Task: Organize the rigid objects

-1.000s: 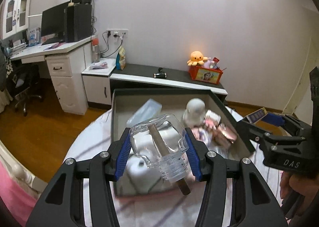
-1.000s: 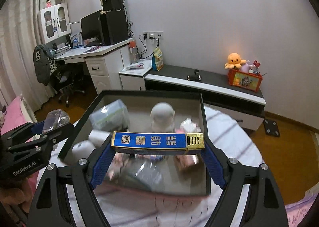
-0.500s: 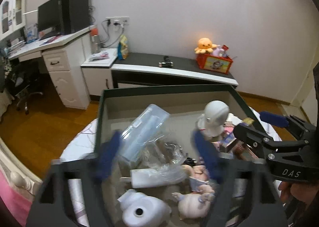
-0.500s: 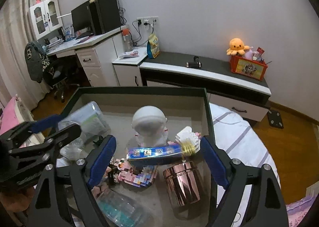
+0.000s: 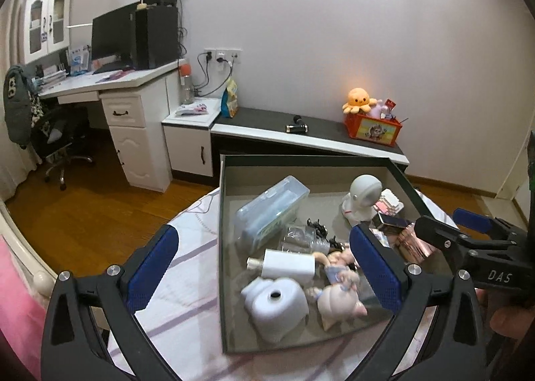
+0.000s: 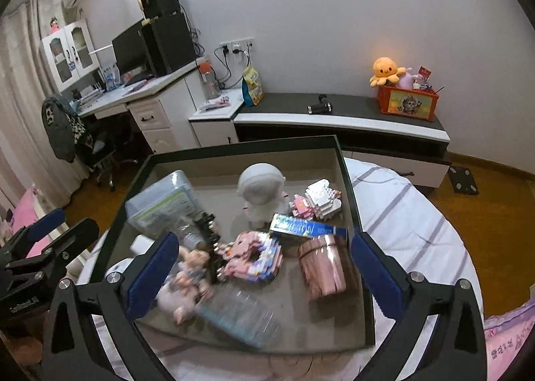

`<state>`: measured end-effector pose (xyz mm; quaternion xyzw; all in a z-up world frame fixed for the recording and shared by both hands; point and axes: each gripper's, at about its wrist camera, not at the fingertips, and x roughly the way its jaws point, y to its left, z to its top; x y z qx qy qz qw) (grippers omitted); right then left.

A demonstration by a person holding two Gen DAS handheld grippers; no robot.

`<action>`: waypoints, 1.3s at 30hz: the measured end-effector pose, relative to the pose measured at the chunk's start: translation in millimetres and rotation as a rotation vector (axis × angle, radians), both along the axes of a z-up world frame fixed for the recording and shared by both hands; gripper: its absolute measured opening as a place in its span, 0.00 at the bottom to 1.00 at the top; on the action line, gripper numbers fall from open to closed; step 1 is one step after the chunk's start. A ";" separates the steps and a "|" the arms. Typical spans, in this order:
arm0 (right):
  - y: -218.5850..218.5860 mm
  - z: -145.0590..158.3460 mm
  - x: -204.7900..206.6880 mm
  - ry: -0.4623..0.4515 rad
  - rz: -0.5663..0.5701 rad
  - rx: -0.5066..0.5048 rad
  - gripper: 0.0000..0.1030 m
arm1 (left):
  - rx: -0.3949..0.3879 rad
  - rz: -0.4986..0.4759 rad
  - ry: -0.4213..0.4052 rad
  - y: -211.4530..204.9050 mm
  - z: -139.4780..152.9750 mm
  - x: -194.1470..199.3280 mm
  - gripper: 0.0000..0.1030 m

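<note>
A dark-rimmed box (image 5: 220, 247) on the bed holds several rigid items. My left gripper (image 5: 264, 267) hovers over its near left part, jaws opening wide, nothing between them. Below it lie a clear glass jar (image 5: 297, 237), a white bottle (image 5: 287, 262) and a pig figurine (image 5: 337, 304). My right gripper (image 6: 260, 264) hangs over the box's (image 6: 347, 187) right half, jaws also opening and empty. A blue box (image 6: 306, 228) rests against a rose-gold tin (image 6: 322, 269), beside a pink brick model (image 6: 254, 255). Each gripper shows in the other's view, the right one (image 5: 448, 223) and the left one (image 6: 63, 228).
A white astronaut figure (image 6: 260, 187), a clear plastic case (image 6: 160, 207) and a clear bottle (image 6: 240, 317) also lie in the box. Striped bedding (image 6: 401, 213) surrounds it. A low cabinet (image 6: 334, 116) and a desk (image 5: 110, 80) stand beyond, across wooden floor.
The left gripper let go of the glass jar and the right gripper let go of the blue box. Both things now lie in the box, and both pairs of jaws have spread wide.
</note>
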<state>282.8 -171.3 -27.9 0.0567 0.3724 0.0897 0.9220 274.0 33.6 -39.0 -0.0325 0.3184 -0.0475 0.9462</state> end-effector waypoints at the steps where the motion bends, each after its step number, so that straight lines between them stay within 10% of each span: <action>1: 1.1 4.1 -8.5 -0.009 -0.002 0.002 1.00 | 0.000 0.003 -0.004 1.6 2.2 -6.3 1.00; 39: 11.8 68.6 -294.6 -0.275 -0.050 -0.046 1.00 | 0.010 0.016 -0.159 1.9 56.5 -268.3 1.00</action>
